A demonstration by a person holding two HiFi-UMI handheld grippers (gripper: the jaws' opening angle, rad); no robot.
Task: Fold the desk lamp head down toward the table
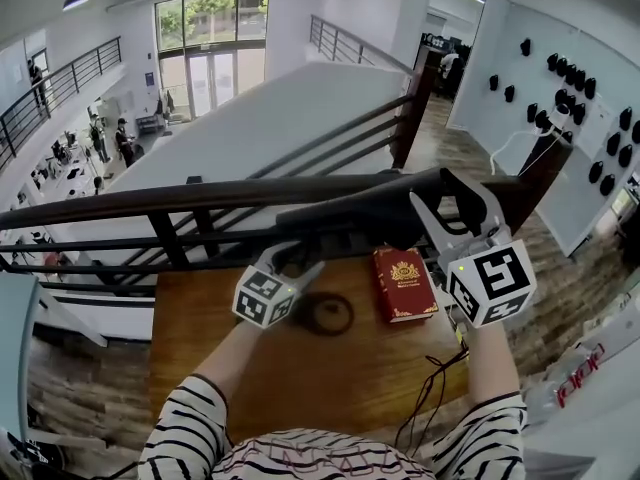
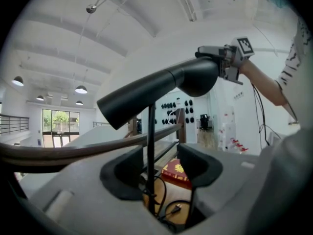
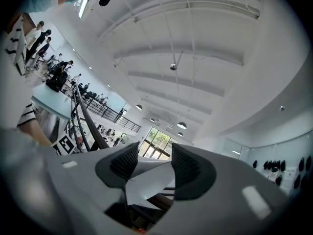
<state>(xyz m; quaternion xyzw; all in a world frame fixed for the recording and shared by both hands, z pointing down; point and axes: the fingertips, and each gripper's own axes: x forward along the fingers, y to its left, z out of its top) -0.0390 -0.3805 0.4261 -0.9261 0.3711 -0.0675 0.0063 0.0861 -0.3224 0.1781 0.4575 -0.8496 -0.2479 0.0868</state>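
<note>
The black desk lamp stands on the wooden table (image 1: 250,368), with its round base (image 1: 328,313) beside a red book. Its long cone head (image 1: 375,213) lies about level, high over the table. My left gripper (image 1: 300,258) is low at the thin stem (image 2: 150,146); its jaws are open, and the stem stands between them, nearer the left pad. My right gripper (image 1: 437,190) is up at the head's wide end (image 2: 195,77). Its jaws (image 3: 149,168) are open with nothing between the pads.
The red book (image 1: 405,283) lies right of the lamp base. A black cable (image 1: 430,388) trails off the table's right front. A dark railing (image 1: 150,203) runs along the table's far edge, with a drop to the hall below behind it.
</note>
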